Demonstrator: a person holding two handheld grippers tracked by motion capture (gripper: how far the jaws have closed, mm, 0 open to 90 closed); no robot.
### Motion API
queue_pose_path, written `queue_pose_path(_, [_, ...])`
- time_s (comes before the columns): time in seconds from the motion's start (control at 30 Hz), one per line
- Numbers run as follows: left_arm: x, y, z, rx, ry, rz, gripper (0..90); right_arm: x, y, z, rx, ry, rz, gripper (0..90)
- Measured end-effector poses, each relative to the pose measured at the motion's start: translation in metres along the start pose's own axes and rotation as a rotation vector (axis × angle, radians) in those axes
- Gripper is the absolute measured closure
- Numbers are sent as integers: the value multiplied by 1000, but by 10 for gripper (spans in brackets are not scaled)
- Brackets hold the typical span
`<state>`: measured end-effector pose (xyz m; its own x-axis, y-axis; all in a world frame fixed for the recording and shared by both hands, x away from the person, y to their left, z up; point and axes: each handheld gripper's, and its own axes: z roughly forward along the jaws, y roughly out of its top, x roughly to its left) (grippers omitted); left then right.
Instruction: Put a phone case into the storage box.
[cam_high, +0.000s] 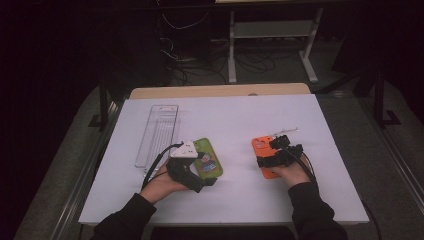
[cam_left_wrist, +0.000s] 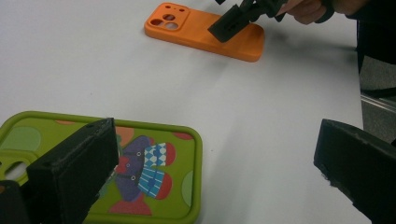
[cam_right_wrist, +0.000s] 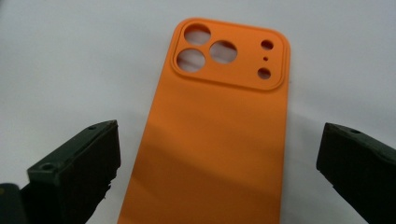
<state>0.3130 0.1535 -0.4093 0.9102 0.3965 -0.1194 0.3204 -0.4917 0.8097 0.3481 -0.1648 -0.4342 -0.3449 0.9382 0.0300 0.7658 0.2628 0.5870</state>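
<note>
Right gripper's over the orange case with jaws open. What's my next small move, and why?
Probably ease the right gripper straight down until its jaws flank the orange case's long sides, then close. The jaws stand wide open on either side of the case, which lies flat on the table, and neither seems to touch it yet. The left gripper is also open, beside the green case.

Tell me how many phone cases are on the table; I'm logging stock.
2. The green case lies left of centre by the left gripper; the orange case lies right of centre under the right gripper. None seems hidden.
</note>
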Motion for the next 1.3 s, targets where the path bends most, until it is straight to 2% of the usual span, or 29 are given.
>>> queue_pose_path(0.13, [0,0,0,1,-1,0,0,2,-2,5,30,-9,15,0])
queue_pose_path(0.33, [0,0,0,1,-2,-1,0,4,-4,9,53,-17,1,0])
queue_pose_path(0.37, [0,0,0,1,-3,-1,0,5,-5,10,62,-32,-8,0])
queue_pose_path(0.5, [-1,0,1,1,-6,-7,0,7,-5,11,71,-30,6,0])
queue_pose_path(0.7, [-1,0,2,4,-8,-6,0,7,-6,10,75,-15,22,40])
queue_pose_path(1.03, [0,-1,2,8,-10,-6,0,9,-6,8,75,-25,31,102])
queue_pose_path(1.3, [-1,-1,2,4,-9,-10,0,9,-6,7,79,-30,36,119])
